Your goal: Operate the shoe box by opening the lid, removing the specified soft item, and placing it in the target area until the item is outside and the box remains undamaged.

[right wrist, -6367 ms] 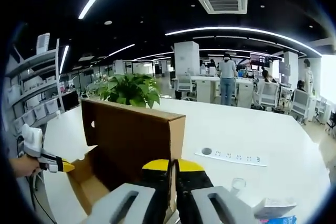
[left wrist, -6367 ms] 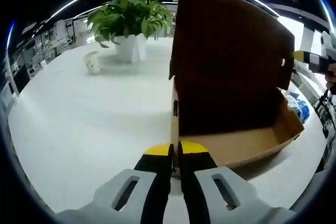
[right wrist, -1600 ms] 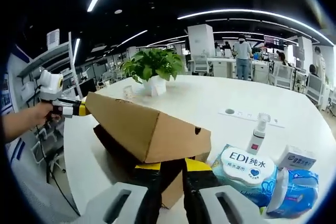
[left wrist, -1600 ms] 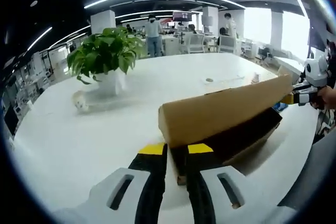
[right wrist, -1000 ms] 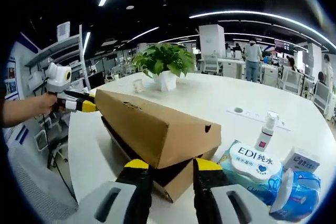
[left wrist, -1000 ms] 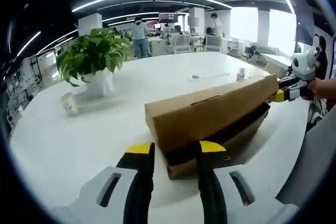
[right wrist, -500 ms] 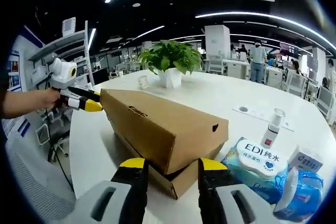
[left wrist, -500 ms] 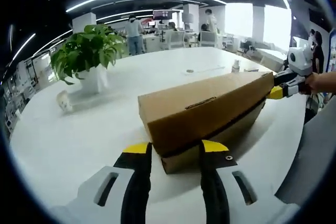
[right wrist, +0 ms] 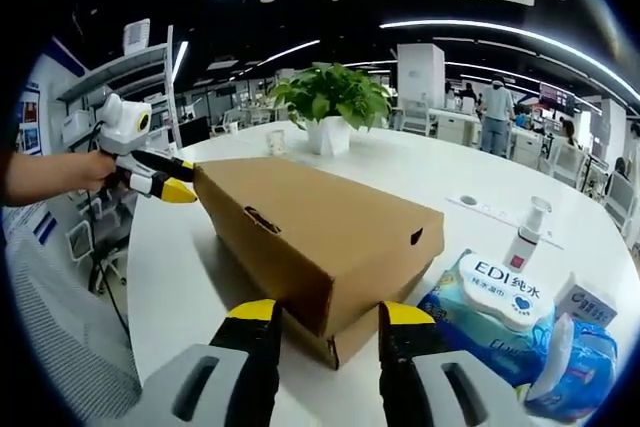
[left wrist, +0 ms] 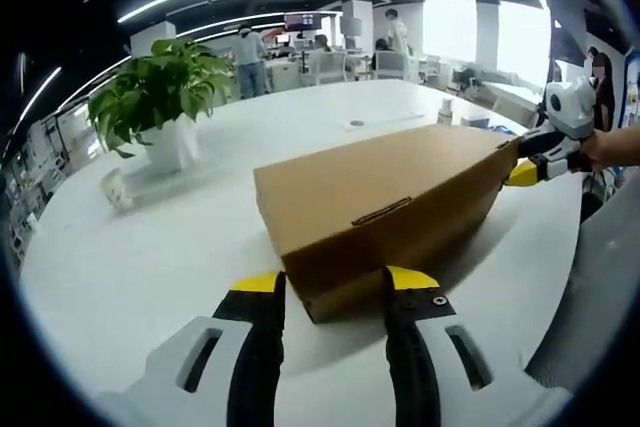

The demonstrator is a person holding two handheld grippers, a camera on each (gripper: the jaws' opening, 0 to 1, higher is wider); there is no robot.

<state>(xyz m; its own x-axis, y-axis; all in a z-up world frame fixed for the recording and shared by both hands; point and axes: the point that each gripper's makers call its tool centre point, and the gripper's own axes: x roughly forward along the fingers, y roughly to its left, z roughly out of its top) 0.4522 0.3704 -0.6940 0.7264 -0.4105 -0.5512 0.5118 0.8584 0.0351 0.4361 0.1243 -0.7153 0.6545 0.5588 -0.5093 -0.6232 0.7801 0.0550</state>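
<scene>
Left gripper view, from left to right: a small paper cup (left wrist: pixel 116 190) on the white desk (left wrist: pixel 150 247), then a green plant (left wrist: pixel 155 82) in a white pot. In the middle, the brown shoe box (left wrist: pixel 385 197), lid down, flat on the desk. At the bottom, the left gripper (left wrist: pixel 333 287) with yellow-tipped jaws spread apart, one on each side of the near box corner, nothing pinched. At the far right end of the box, the right gripper (left wrist: pixel 530 169) in a person's hand (left wrist: pixel 610 150), yellow tips just beside the box corner.

Right gripper view, from left to right: a hand holding the left gripper (right wrist: pixel 170 187), tips close to the far corner of the shoe box (right wrist: pixel 320 232). Behind, the plant (right wrist: pixel 330 97) and the cup (right wrist: pixel 275 140). At the bottom, the right gripper (right wrist: pixel 330 315), jaws spread wide around the near corner, gripping nothing. On the right, a blue pack of wet wipes (right wrist: pixel 500 317), a small spray bottle (right wrist: pixel 527 232) and a little white carton (right wrist: pixel 590 302).
</scene>
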